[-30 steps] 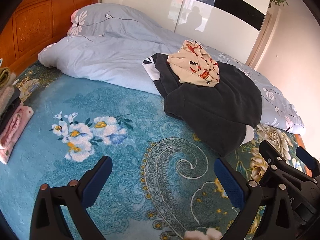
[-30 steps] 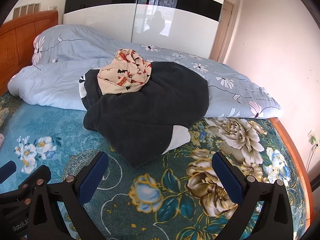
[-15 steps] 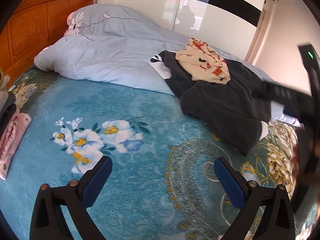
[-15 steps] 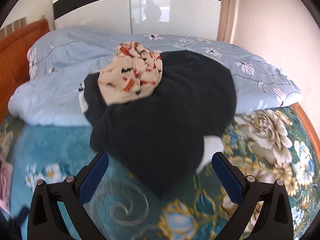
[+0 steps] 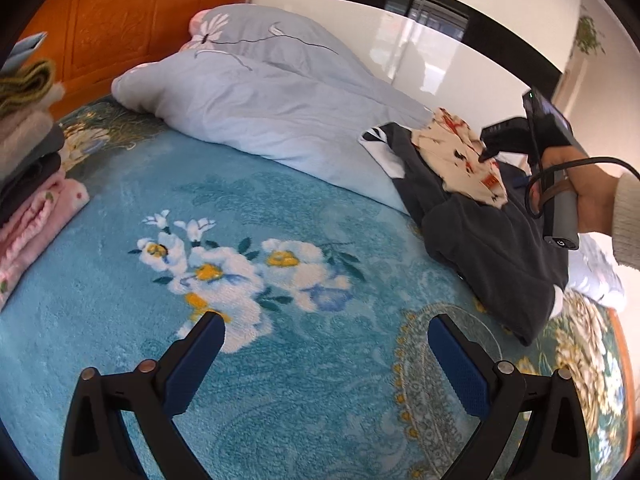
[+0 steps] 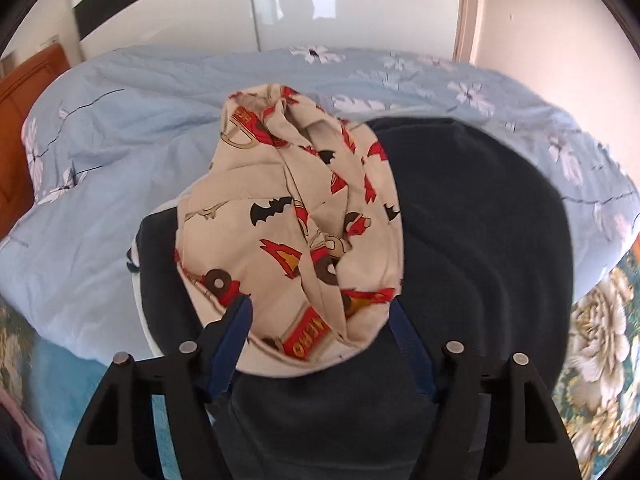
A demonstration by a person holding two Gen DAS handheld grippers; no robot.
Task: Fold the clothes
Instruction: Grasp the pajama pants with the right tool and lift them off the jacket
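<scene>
My right gripper (image 6: 320, 332) is closing its jaws round the cream printed garment (image 6: 292, 232) atop the dark sweater (image 6: 480, 248), which may snag too; left gripper (image 5: 324, 360) gapes empty

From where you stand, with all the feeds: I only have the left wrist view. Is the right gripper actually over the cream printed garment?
Observer: Yes. In the right wrist view the cream printed garment has its near edge between the fingers of the right gripper, whose jaws are closing.
Operator: Have the pads pinched it?
Observer: Not that I can see; the left pad sits at the cloth's edge.
Operator: What lies under it?
Observer: A dark garment, spread over the light blue duvet.
</scene>
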